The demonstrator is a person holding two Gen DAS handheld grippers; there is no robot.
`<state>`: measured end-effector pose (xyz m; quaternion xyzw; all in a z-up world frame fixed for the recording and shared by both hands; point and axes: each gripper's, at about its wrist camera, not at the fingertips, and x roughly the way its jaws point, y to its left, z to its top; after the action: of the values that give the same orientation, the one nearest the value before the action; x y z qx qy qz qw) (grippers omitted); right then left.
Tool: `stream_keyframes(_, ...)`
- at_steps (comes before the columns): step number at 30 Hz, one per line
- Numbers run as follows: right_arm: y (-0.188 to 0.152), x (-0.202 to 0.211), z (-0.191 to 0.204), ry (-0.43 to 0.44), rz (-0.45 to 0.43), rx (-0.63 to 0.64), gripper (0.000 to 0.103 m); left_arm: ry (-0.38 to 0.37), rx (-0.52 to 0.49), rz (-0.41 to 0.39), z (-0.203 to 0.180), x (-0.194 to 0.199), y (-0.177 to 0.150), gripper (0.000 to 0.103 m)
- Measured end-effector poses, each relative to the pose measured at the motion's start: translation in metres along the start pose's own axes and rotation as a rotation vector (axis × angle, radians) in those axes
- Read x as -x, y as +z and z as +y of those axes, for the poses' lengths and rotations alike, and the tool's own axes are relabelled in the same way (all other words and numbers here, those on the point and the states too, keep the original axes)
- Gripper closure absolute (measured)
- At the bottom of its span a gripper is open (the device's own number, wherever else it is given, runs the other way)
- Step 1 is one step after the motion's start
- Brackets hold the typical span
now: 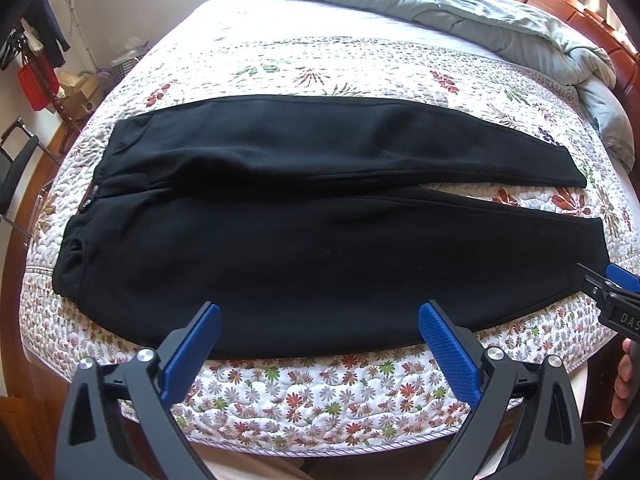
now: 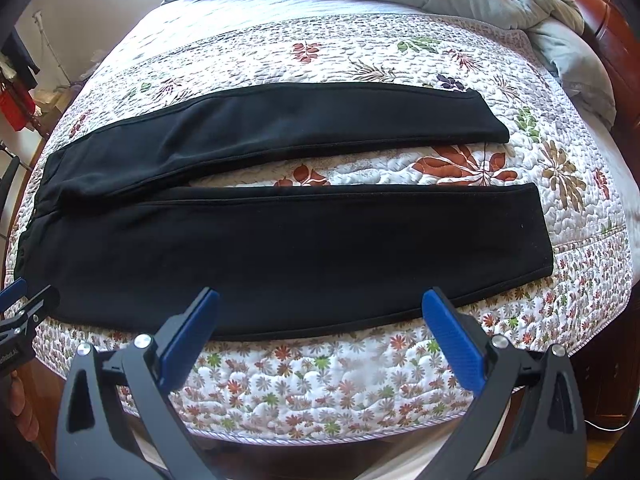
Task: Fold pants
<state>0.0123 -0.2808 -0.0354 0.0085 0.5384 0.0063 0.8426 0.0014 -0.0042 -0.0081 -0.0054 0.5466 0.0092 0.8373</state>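
Note:
Black pants (image 1: 304, 216) lie flat across the flowered quilt (image 1: 320, 60), waistband at the left, both legs stretched to the right with a narrow gap between them. My left gripper (image 1: 320, 320) hangs open over the near edge of the closer leg, nothing between its blue pads. In the right wrist view the same pants (image 2: 280, 240) fill the middle, and my right gripper (image 2: 320, 316) is open above the near leg's lower edge. The right gripper's tip (image 1: 608, 280) shows at the near leg's hem. The left gripper's tip (image 2: 24, 312) shows near the waist.
A rumpled grey-green duvet (image 1: 480, 12) is piled at the far side by the wooden headboard (image 1: 592, 12). The quilt (image 2: 320, 384) drops over the mattress edge just below the grippers. A clothes rack and red basket (image 1: 34, 80) stand on the floor at left.

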Motion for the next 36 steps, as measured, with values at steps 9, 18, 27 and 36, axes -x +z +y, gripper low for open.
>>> stream_keyframes(9, -0.002, -0.003, 0.000, 0.007, 0.006, -0.001, 0.003, 0.007, -0.004, -0.004, -0.002, -0.003, 0.000, 0.004)
stream_keyframes(18, -0.001, -0.005, -0.001, 0.041, 0.035, -0.021, 0.003, 0.024, -0.014, -0.012, -0.003, -0.007, 0.000, 0.004)
stream_keyframes(27, 0.004, -0.009, -0.003, 0.063, 0.017, -0.031, 0.003, 0.085, -0.050, -0.031, -0.005, -0.011, 0.004, 0.004)
stream_keyframes(36, 0.098, -0.042, -0.115, 0.090, -0.122, -0.179, 0.003, -0.228, 0.020, -0.116, 0.004, -0.048, 0.058, 0.004)
